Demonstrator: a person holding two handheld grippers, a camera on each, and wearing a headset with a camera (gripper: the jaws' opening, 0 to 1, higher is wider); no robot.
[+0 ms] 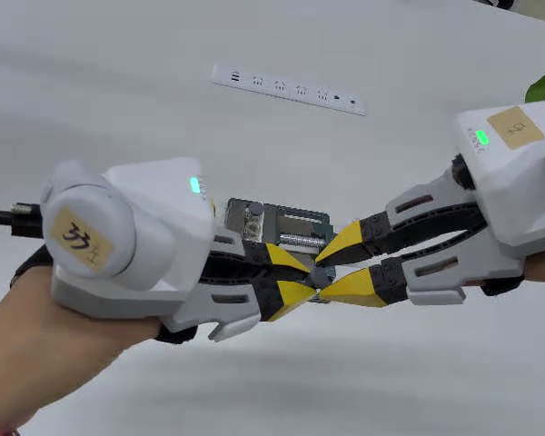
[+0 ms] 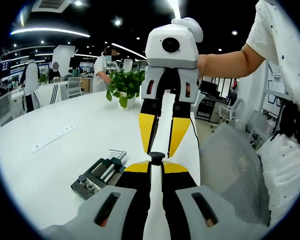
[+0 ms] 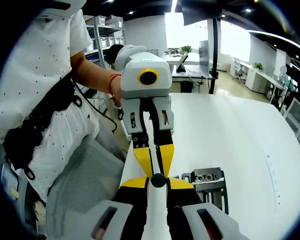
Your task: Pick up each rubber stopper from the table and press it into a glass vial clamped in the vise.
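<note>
So the rubber stopper (image 2: 156, 157) isn't on the bench (image 1: 118, 109) and isn't in a vial either. It's up in the air, pinched right where the two tool tips meet nose to nose. From its own camera, the left hand-held gripper (image 2: 156, 166) has its yellow tips drawn together with the stopper sitting at the very end. The right hand-held gripper (image 3: 158, 185) looks the same from its side, jaws pulled in on that same little black plug. So both are clamped on it, and I honestly can't tell which one is carrying the load.

My guess is this is a regrip. One tool steadies the stopper while the other gets a better bite, so the plug end can point down for the push. That's just my read of it though.

The vise (image 1: 286, 225) sits on the bench just on the far side of the tips, slightly left, so it's a short move over once the grip is sorted. I can't really make out the vials in its jaws, they're too small. There's a power strip (image 1: 286, 88) further back and a potted plant (image 2: 124, 85) at the far right edge of the bench, both well clear.

The tricky bit is that the stopper is tiny and held only at the tips. If either tool lets go unevenly, it could pop out and roll.
</note>
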